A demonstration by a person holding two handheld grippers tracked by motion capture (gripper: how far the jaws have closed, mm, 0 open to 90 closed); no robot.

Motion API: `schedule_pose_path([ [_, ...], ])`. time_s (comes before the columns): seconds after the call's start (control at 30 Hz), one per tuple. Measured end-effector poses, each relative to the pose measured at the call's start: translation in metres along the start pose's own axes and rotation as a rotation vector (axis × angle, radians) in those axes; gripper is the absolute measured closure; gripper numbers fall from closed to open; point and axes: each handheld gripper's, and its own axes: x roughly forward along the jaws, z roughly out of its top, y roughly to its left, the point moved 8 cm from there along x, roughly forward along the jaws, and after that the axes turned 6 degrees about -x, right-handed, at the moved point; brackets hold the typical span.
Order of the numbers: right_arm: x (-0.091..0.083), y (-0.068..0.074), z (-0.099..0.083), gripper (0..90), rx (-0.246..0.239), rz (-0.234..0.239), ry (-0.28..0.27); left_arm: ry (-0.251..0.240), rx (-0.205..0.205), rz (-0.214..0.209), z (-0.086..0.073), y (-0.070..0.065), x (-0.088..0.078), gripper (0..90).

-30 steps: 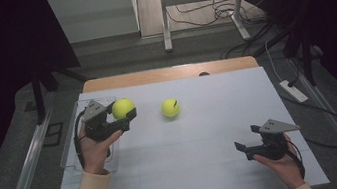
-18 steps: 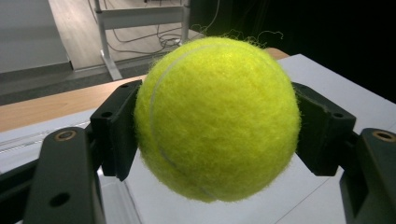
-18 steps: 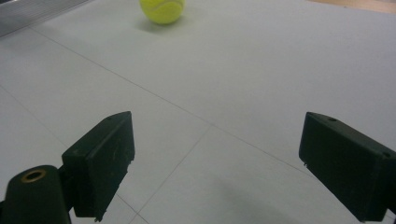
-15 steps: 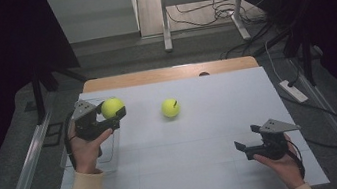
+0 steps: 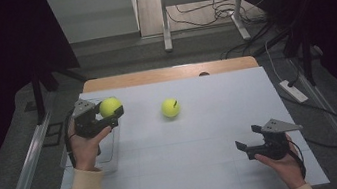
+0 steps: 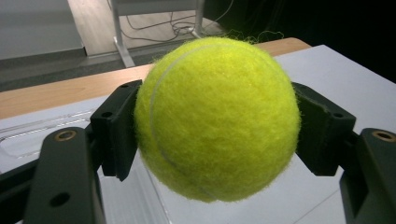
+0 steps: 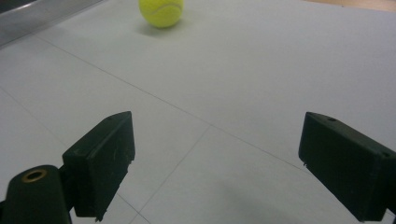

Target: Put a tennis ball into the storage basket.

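My left gripper (image 5: 108,109) is shut on a yellow-green tennis ball (image 5: 109,106) and holds it above the table's left edge, over a clear plastic tray (image 5: 109,154). In the left gripper view the ball (image 6: 217,119) sits squeezed between both black pads (image 6: 116,130). A second tennis ball (image 5: 170,108) lies on the white table top near the middle; it also appears far off in the right gripper view (image 7: 161,11). My right gripper (image 5: 246,147) rests low at the front right, its jaws wide apart with nothing between them (image 7: 215,163).
The white sheet (image 5: 203,135) covers a wooden table whose far edge (image 5: 168,73) shows bare. A power strip (image 5: 293,91) and cables lie on the floor to the right. Table legs and more cables stand behind the table.
My left gripper has carried its ball leftward, from above the table top to above the clear tray at the left edge. The right gripper and the loose ball have stayed put.
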Motion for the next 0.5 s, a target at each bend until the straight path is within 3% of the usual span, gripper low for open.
schedule_pose_path([
  [0.5, 0.000, -0.003, -0.001, 11.2, 0.018, -0.022, -0.001, 0.030, -0.026, 0.077, 0.005, 0.028, 0.007, 26.9],
])
